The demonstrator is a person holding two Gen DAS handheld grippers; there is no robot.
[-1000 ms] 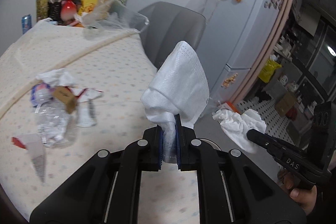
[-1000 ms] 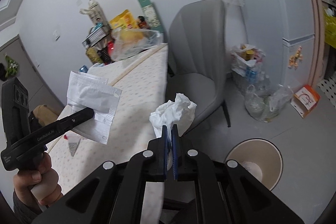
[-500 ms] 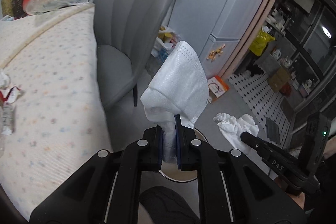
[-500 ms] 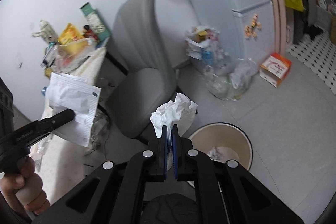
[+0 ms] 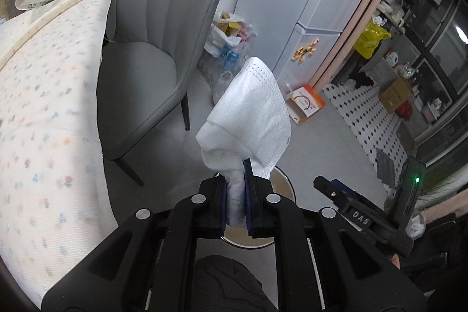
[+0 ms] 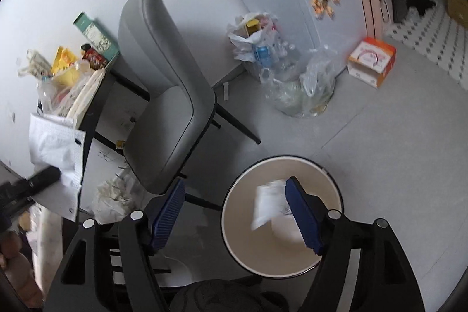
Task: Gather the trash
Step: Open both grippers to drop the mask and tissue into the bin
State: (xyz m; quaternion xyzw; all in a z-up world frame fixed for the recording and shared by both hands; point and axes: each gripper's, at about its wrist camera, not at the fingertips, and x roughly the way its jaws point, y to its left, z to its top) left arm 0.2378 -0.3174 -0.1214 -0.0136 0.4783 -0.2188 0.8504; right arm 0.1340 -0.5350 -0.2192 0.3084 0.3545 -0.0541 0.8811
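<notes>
While the right gripper (image 6: 237,212), jaws just opened wide, hangs over the round cream bin (image 6: 234,236), the crumpled white tissue (image 6: 267,203) lies blurred inside, beside its right finger.

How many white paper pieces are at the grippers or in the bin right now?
2. A white mask-like sheet is clamped in the left gripper. A crumpled tissue is inside the round bin, under the open right gripper. More may be hidden.
</notes>
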